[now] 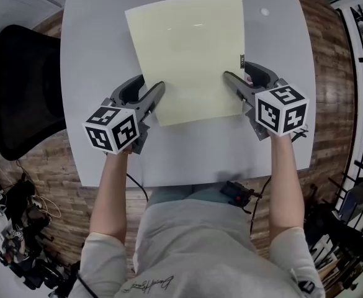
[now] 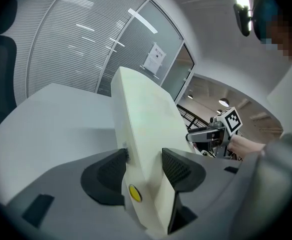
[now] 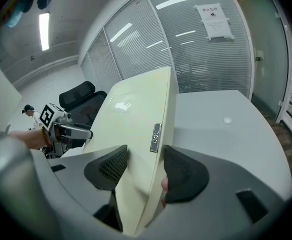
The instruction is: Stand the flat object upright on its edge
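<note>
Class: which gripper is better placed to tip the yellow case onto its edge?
The right gripper, slightly: it clamps the pale yellow case farther up its side; the left gripper clamps near a corner. Probably both lift.

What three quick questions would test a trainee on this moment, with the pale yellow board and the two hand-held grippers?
1. True or false: only one hand-held gripper has the pale yellow flat rectangular board between its jaws.
2. Which edge of the board does the left hand-held gripper clamp, as the person sees it? A the far edge; B the left edge; C the right edge.
3. Fill in: the small grey label tab sits on the board's ___ edge, just ahead of the right hand-held gripper.

Key: 1 false, both clamp it; 2 B; 3 right.
</note>
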`<state>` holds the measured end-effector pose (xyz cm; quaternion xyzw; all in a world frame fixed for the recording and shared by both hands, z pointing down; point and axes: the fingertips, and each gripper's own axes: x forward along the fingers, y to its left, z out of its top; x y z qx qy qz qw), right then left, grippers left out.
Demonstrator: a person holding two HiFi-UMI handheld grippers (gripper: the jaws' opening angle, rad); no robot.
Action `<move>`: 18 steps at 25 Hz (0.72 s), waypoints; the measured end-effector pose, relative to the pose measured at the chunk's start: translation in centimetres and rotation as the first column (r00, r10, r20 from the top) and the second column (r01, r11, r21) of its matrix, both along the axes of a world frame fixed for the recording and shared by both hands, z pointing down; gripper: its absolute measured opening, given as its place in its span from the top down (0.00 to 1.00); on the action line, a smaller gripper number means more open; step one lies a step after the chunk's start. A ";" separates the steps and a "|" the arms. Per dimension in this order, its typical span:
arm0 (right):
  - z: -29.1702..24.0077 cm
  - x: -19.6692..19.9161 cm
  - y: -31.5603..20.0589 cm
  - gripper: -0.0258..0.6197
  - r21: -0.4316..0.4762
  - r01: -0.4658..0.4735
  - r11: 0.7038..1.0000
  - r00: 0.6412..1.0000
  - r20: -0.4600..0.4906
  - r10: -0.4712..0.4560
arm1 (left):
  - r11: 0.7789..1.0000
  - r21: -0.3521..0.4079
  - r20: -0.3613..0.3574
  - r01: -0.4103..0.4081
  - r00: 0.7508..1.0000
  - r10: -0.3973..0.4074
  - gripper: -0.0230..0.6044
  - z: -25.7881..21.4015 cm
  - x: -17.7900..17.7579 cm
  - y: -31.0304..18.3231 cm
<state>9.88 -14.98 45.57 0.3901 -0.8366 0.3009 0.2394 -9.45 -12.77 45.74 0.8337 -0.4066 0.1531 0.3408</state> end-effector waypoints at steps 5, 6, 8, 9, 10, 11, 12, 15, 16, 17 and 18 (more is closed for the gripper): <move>-0.9 -0.6 -1.2 0.58 0.065 -0.015 0.998 1.000 -0.001 0.015 | 0.998 0.059 0.034 -0.020 0.999 0.018 0.58 -0.9 -0.6 -1.5; -1.0 -0.6 -1.4 0.58 0.079 -0.018 0.997 1.000 -0.002 0.018 | 0.997 0.072 0.040 -0.025 0.999 0.022 0.58 -1.1 -0.7 -1.8; -1.3 -0.8 -1.9 0.58 0.102 -0.024 0.994 1.000 -0.001 0.024 | 0.994 0.101 0.052 -0.033 0.998 0.028 0.58 -1.5 -0.9 -2.3; -1.4 -1.0 -2.1 0.58 0.112 -0.027 0.993 1.000 0.000 0.027 | 0.993 0.115 0.058 -0.036 0.998 0.029 0.58 -1.6 -1.1 -2.6; -1.6 -1.1 -2.3 0.59 0.123 -0.029 0.992 1.000 0.001 0.029 | 0.991 0.128 0.063 -0.038 0.998 0.030 0.58 -1.8 -1.2 -2.9; -1.7 -1.2 -2.6 0.59 0.135 -0.031 0.990 1.000 0.001 0.031 | 0.990 0.139 0.067 -0.039 0.997 0.030 0.58 -1.9 -1.3 -3.2; -1.9 -1.3 -2.8 0.59 0.147 -0.033 0.989 0.999 0.000 0.033 | 0.988 0.149 0.071 -0.041 0.997 0.031 0.58 -2.1 -1.4 -3.4; -2.6 -1.4 -3.6 0.59 0.188 -0.032 0.982 0.999 -0.009 0.035 | 0.983 0.176 0.085 -0.047 0.996 0.032 0.58 -2.5 -1.5 -4.2; -2.8 -1.5 -3.8 0.59 0.202 -0.031 0.979 0.999 -0.014 0.034 | 0.982 0.184 0.092 -0.048 0.995 0.031 0.58 -2.7 -1.6 -4.4; -3.0 -1.5 -3.9 0.59 0.216 -0.030 0.976 0.999 -0.019 0.034 | 0.980 0.191 0.100 -0.048 0.995 0.030 0.58 -2.7 -1.6 -4.6; -3.1 -1.5 -4.0 0.59 0.229 -0.029 0.973 0.999 -0.024 0.036 | 0.979 0.199 0.108 -0.048 0.994 0.027 0.58 -2.8 -1.6 -4.8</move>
